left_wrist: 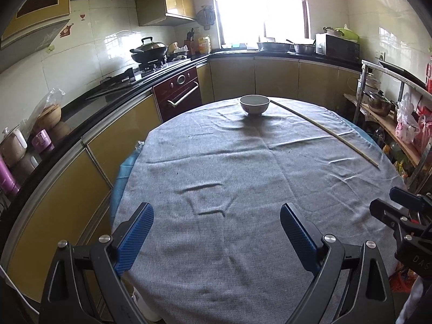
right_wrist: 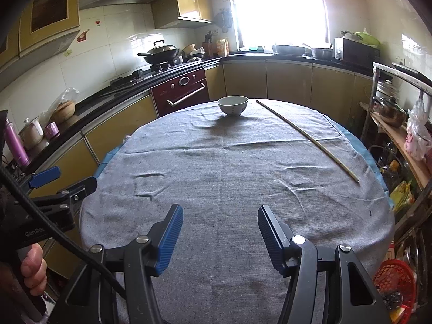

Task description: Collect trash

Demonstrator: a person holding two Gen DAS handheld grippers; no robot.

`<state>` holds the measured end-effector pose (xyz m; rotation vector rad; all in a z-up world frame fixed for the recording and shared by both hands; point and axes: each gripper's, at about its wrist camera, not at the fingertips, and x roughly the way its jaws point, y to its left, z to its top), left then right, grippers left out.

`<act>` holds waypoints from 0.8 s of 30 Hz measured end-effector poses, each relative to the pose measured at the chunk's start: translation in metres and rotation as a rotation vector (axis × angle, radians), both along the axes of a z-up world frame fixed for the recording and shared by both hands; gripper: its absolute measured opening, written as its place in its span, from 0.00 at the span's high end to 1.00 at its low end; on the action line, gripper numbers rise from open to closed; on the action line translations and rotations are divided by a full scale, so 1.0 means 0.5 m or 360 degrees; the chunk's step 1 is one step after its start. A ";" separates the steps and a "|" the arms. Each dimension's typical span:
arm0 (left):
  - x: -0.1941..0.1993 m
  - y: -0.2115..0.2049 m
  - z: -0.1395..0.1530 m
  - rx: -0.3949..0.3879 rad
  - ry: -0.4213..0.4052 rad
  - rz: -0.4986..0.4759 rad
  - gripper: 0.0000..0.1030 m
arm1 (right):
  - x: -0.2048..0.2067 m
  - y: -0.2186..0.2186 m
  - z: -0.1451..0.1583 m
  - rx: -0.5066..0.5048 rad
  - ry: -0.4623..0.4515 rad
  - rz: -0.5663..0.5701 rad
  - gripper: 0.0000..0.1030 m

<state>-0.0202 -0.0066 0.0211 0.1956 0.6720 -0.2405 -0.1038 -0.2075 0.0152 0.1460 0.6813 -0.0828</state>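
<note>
A white bowl point(left_wrist: 254, 104) point(right_wrist: 232, 105) stands at the far edge of a round table under a grey cloth point(left_wrist: 243, 175) point(right_wrist: 229, 175). A long thin pale stick point(left_wrist: 324, 131) point(right_wrist: 307, 136) lies on the cloth to the right of the bowl, running toward the near right. My left gripper point(left_wrist: 217, 213) hovers open over the near part of the cloth, nothing between its blue pads. My right gripper point(right_wrist: 220, 216) is open too and holds nothing; in the left wrist view it shows at the right edge point(left_wrist: 399, 205). The left gripper appears at the left edge point(right_wrist: 62, 181) of the right wrist view.
A kitchen counter point(left_wrist: 113, 100) with a wok, stove and oven curves along the left and back. A metal rack point(left_wrist: 391, 113) with pots and bags stands to the right. A red basket point(right_wrist: 394, 278) sits low beside the table's near right. A hand point(right_wrist: 32, 270) grips the left tool.
</note>
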 end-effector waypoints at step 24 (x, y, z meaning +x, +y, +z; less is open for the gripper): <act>0.024 0.022 0.031 -0.0088 -0.0032 0.0002 0.08 | 0.047 0.016 0.037 -0.0033 0.0007 -0.0018 0.40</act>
